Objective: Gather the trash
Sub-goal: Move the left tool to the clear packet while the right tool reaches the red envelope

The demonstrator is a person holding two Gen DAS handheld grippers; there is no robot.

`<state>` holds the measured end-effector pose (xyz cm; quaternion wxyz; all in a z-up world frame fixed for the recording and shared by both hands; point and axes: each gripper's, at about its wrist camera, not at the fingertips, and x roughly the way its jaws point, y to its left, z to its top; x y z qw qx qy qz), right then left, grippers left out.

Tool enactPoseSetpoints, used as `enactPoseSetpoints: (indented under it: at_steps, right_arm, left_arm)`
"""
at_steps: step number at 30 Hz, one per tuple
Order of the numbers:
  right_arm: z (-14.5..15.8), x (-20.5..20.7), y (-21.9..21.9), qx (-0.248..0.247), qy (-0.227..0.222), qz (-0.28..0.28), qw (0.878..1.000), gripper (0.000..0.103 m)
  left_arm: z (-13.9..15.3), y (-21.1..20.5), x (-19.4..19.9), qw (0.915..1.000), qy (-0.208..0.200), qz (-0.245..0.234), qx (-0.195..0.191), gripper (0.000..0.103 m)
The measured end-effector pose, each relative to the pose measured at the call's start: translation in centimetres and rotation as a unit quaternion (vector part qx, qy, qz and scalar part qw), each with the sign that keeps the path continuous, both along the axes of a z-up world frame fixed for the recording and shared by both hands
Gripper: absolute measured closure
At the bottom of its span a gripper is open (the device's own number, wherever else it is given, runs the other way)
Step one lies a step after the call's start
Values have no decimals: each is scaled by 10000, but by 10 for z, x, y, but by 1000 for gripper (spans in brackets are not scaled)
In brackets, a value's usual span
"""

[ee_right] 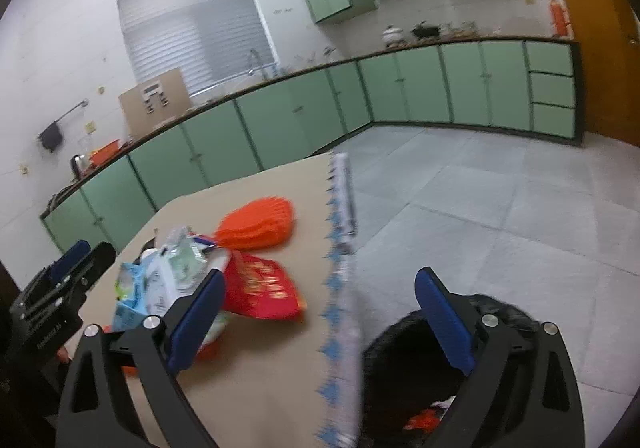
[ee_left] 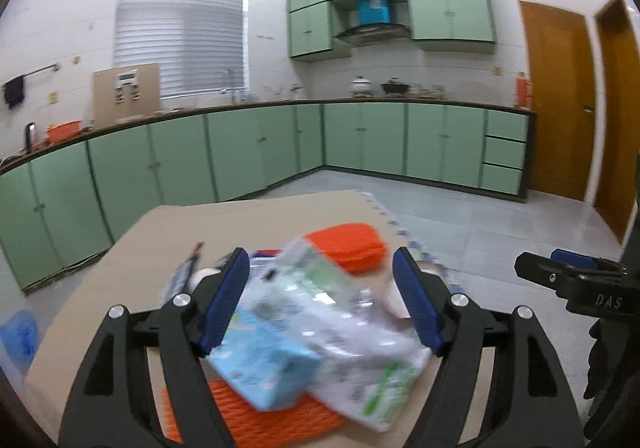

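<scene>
The left claw [ee_left: 320, 300] is hanging wide open over a crinkly wrapper [ee_left: 340, 328] lying on the worktop [ee_left: 240, 216]. Light, soft and slippery, it probably wants pinching at a bunched fold. The right claw [ee_right: 320, 324] is spread wide too, above the black bin [ee_right: 400, 368].

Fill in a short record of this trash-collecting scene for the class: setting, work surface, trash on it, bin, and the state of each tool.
setting: kitchen with green cabinets
work surface: tan mat with a zigzag edge
trash pile: clear plastic packaging and a light blue carton, lying over an orange mesh sheet
other trash: red packet
bin: black bin beside the mat edge, some trash inside
left tool: open, fingers on either side of the pile
right tool: open, holding nothing, above the mat edge and the bin
</scene>
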<state>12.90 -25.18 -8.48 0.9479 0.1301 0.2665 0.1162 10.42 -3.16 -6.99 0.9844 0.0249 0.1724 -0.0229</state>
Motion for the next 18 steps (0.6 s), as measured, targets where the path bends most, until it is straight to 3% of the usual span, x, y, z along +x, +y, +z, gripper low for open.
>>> enactPoseSetpoints:
  at_steps: [7, 18]
  right_arm:
    - [-4, 25, 38, -53, 164, 272, 9995, 9]
    - [-28, 54, 55, -189, 648, 436, 9968, 9]
  left_arm:
    - [-5, 28, 3, 9993, 67, 369, -17, 30]
    - [-19, 51, 11, 9978, 255, 600, -108, 30]
